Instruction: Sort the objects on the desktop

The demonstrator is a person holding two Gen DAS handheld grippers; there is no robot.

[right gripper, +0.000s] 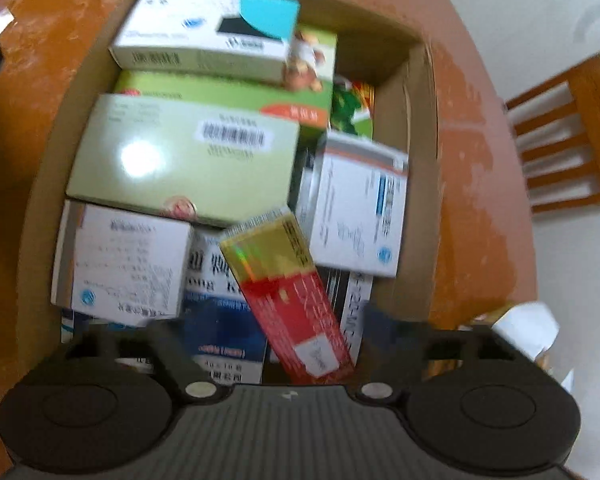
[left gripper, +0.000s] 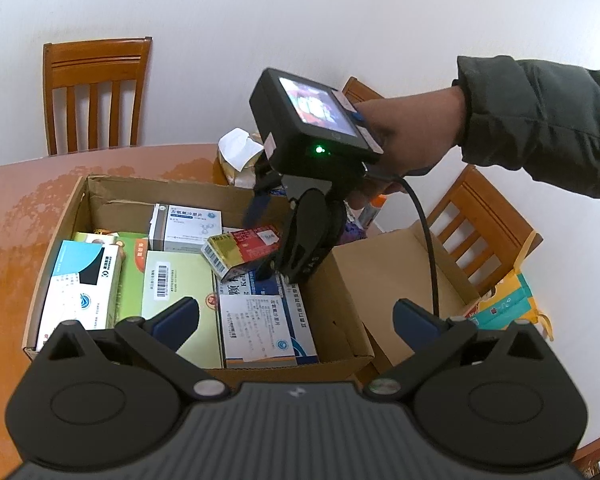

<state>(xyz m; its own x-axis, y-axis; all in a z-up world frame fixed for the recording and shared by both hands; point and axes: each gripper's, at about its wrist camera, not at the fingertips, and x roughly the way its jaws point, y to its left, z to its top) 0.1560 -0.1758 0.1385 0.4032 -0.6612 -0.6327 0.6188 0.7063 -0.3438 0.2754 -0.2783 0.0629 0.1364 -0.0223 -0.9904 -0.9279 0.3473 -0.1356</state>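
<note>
We've got the right gripper (left gripper: 274, 242) pointing nearly straight down over the cardboard box (left gripper: 340, 312), w/ the red-and-gold carton (left gripper: 242, 252) right at its fingertips. The carton lies tilted on top of the other medicine boxes (left gripper: 180, 280), long axis running from the fingers out toward the box's middle, red end nearest the gripper. The right wrist view is blurred, so we can't tell whether the pads press the carton or stand just off it. Our guess: it's either being let go or re-gripped. The left gripper (left gripper: 296, 320) hangs at the box's near edge, jaws wide apart, empty, farther from the carton than the right. More items (left gripper: 236, 160) wait on the table (left gripper: 16, 216) beyond the box.
</note>
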